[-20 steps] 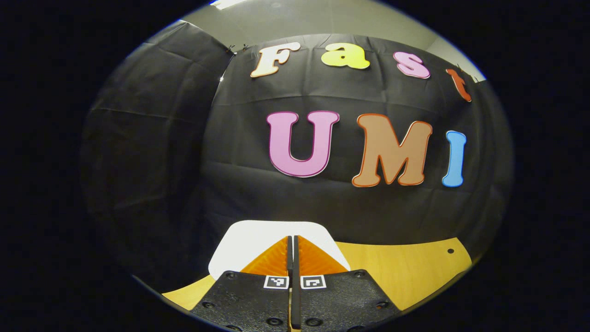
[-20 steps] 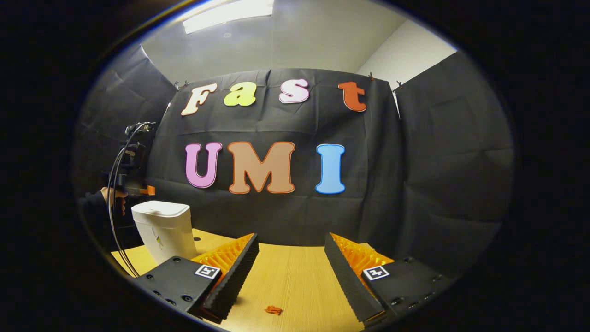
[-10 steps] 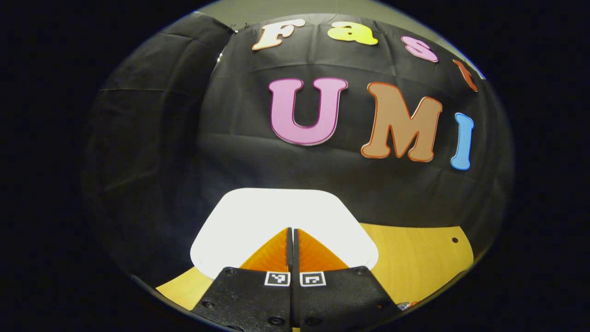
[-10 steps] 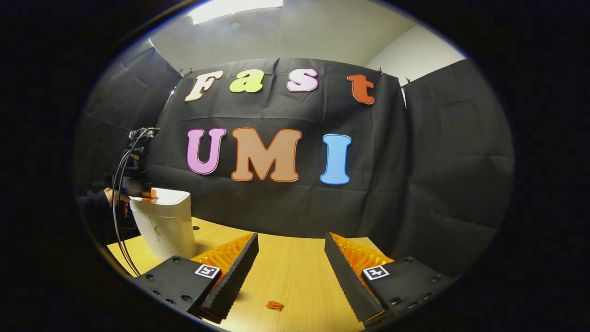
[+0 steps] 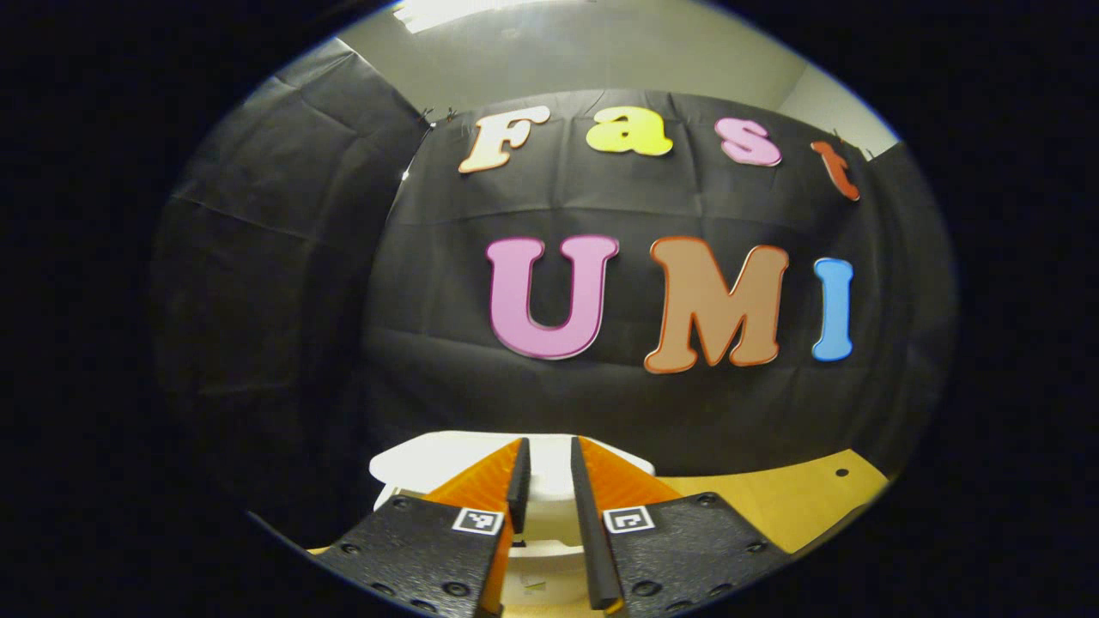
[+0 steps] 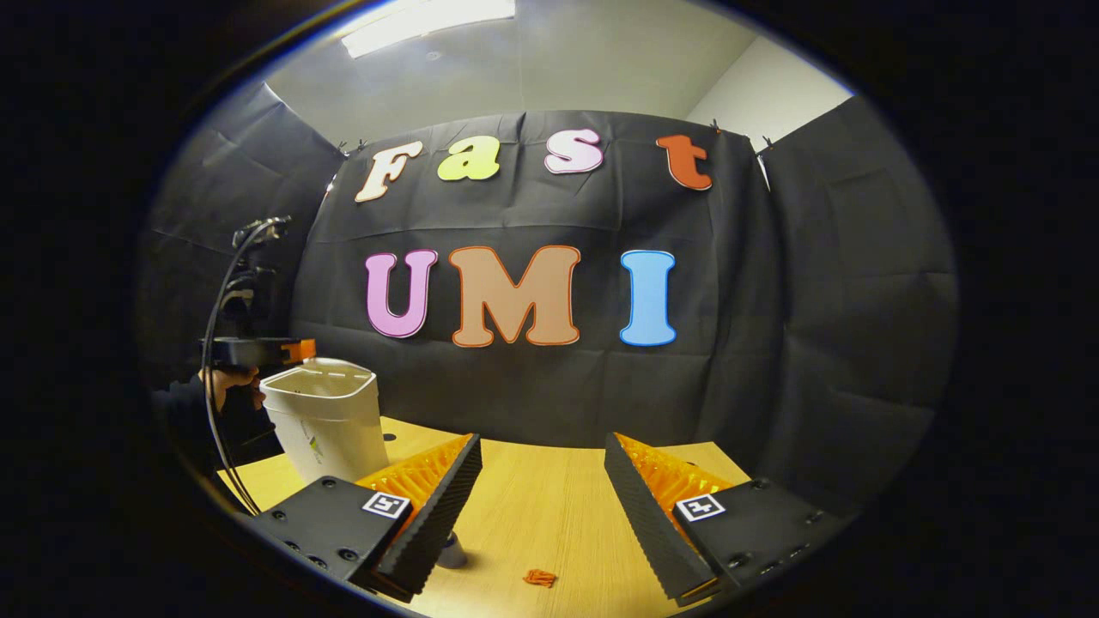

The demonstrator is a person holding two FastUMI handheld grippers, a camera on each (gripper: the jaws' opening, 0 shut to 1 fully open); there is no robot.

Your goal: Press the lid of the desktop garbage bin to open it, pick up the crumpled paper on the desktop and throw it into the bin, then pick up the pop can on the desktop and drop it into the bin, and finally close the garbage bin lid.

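Checking the bin: the bin (image 6: 324, 425) stands on the table (image 6: 549, 481), ahead and well to the left of my right gripper (image 6: 543, 502), and directly below and just ahead of my left gripper (image 5: 547, 448).
Lid: from the right gripper view the top looks open, with the inner wall showing. I judge this, I cannot be sure.
Left gripper: narrow, a slim gap between the fingers, holding nothing. It hovers level over the bin's near rim, with the hand (image 6: 225, 384) behind it.
Right gripper: wide, holding nothing, low over the table.
Paper: a small orange scrap (image 6: 539, 578) lies on the table just below and between the right fingers. I take it for the crumpled paper.
Paper handling: light and soft, and it will crush under the pads. I would straddle it from above and close across its middle, low to the table so it does not skid away.
Can: a grey shape (image 6: 452, 551) peeks out under the right gripper's left finger. Too hidden to call it the can.
Can handling: if it is the can, I expect it thin-walled, smooth and easy to dent. I would take it across the body with a gentle squeeze.
Bin handling: light plastic, likely to slide or tip if pushed sideways, so I would press straight down.
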